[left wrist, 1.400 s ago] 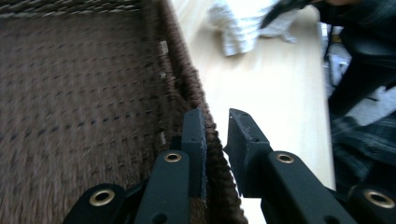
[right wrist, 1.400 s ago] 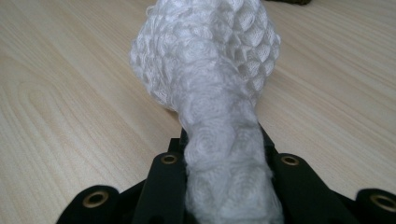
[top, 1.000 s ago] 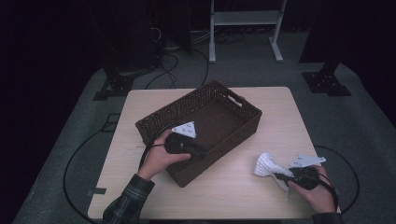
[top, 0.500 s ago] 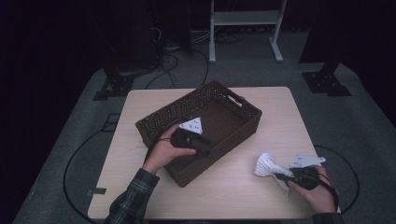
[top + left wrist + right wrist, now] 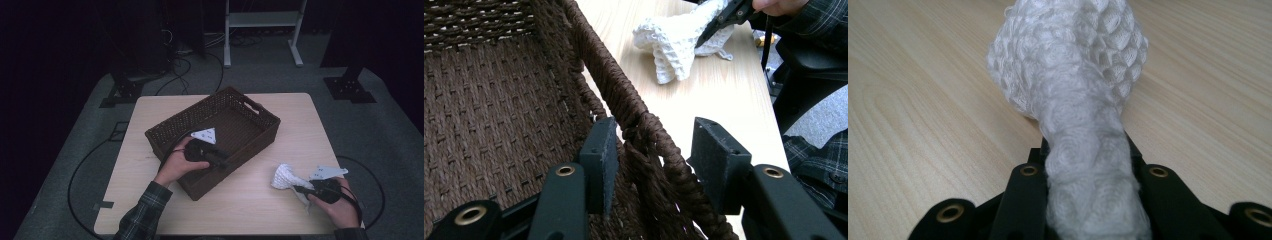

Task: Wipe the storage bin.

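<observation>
Left gripper [image 5: 649,155]: you have just been opening its jaws, which straddle the basket [image 5: 260,117] rim unclamped | Right gripper [image 5: 1088,165]: you clench the white cloth [image 5: 285,176] on the counter [image 5: 240,205] | Remaining: cloth not yet in basket.

Dark room, grey carpet [image 5: 100,130], white rack [image 5: 262,20] behind wooden table [image 5: 300,115]

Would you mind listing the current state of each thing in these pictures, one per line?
Left gripper: jaws just been opening, straddling the basket's wall, pads not pressing it.
Right gripper: shut on the white cloth.
White cloth: bunched, one end pinched, the rest lying on the table.
Basket: upright on the table, nothing visible inside.
Table: light wood, bearing basket and cloth.
</observation>
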The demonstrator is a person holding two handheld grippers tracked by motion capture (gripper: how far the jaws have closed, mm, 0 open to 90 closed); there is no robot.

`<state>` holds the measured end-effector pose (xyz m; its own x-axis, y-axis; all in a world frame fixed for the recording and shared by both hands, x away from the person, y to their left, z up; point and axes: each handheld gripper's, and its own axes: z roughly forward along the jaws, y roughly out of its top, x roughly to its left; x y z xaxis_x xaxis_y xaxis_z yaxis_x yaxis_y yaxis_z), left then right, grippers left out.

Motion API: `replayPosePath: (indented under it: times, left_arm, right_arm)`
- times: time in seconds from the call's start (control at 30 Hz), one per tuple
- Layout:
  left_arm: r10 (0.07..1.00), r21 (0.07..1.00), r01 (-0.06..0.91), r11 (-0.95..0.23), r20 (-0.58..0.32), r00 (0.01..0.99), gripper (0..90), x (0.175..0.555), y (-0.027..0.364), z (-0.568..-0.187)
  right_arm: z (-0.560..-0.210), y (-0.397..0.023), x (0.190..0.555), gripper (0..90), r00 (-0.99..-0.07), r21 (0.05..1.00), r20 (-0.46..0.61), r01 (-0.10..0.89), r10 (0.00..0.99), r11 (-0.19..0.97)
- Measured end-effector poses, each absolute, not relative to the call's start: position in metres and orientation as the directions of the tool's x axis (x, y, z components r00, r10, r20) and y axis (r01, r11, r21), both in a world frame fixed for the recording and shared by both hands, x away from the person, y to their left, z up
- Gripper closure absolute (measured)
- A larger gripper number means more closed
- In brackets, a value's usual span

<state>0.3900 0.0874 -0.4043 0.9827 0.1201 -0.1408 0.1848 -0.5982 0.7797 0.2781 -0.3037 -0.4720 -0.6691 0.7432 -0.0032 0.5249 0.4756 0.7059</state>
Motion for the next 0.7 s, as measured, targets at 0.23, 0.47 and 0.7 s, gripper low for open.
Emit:
replayPosePath:
  times: [0.23,0.47,0.7]
  left_arm:
    - [0.098,0.77,0.161,-0.617,-0.127,0.987,53.9,0.387,0.084,-0.405]
    - [0.11,0.763,0.184,-0.619,-0.148,0.983,57.6,0.387,0.084,-0.405]
    - [0.116,0.761,0.186,-0.622,-0.145,0.983,58.1,0.386,0.084,-0.405]
  right_arm:
    - [-0.473,-0.302,0.279,73.4,-0.667,0.706,0.0,0.528,0.745,0.472]
    - [-0.471,-0.302,0.283,73.4,-0.662,0.718,0.001,0.522,0.75,0.46]
    - [-0.466,-0.3,0.295,73.5,-0.649,0.749,0.026,0.517,0.76,0.415]
